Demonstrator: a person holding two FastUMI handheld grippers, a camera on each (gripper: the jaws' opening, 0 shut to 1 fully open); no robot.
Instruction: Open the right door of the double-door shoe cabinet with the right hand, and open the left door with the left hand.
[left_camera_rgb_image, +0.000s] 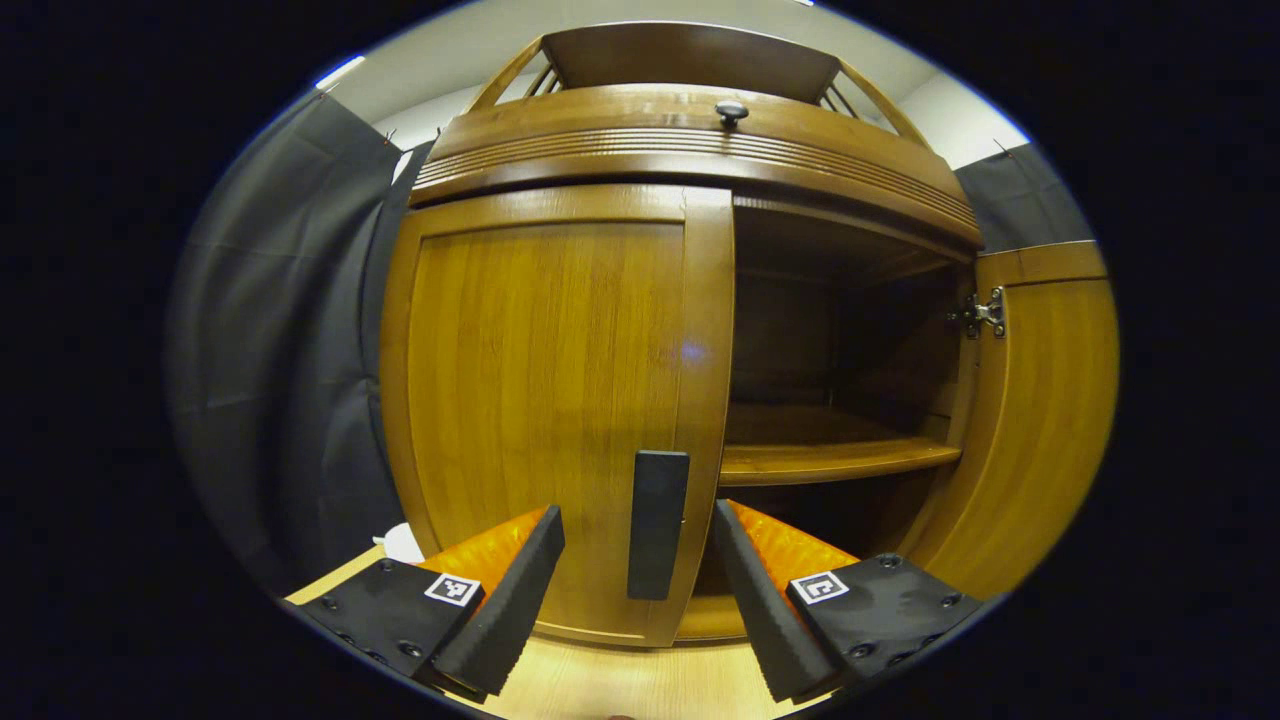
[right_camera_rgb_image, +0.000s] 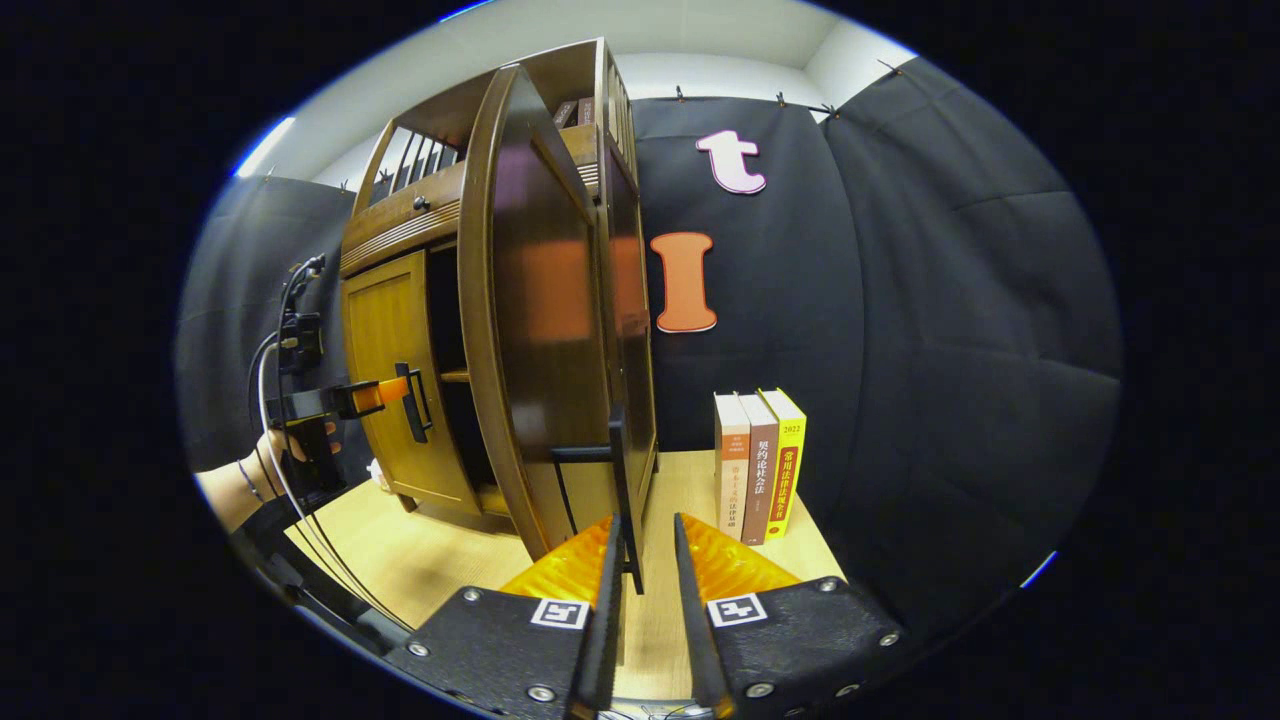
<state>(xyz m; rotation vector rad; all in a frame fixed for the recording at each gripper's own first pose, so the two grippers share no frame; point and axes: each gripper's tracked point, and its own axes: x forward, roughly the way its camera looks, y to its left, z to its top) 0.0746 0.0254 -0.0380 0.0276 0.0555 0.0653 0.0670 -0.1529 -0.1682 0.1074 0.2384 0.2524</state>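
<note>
The wooden shoe cabinet (left_camera_rgb_image: 690, 150) fills the left gripper view. Its left door (left_camera_rgb_image: 540, 400) is closed. The dark upright handle (left_camera_rgb_image: 658, 522) of that door stands between the fingers of my left gripper (left_camera_rgb_image: 640, 590), which is open and not touching it. The right door (left_camera_rgb_image: 1040, 420) is swung wide open. In the right gripper view that right door (right_camera_rgb_image: 530, 330) is seen nearly edge-on. Its thin handle (right_camera_rgb_image: 625, 500) sits inside my right gripper (right_camera_rgb_image: 645, 570), close to the left finger, with a gap on the other side. The left gripper (right_camera_rgb_image: 385, 395) shows at the left door's handle.
Inside the cabinet a shelf (left_camera_rgb_image: 830, 455) is bare. Three upright books (right_camera_rgb_image: 758, 465) stand on the light wooden table (right_camera_rgb_image: 420, 560) right of the cabinet. A hand (right_camera_rgb_image: 260, 470) holds the left gripper. A small white object (left_camera_rgb_image: 403, 543) lies left of the cabinet.
</note>
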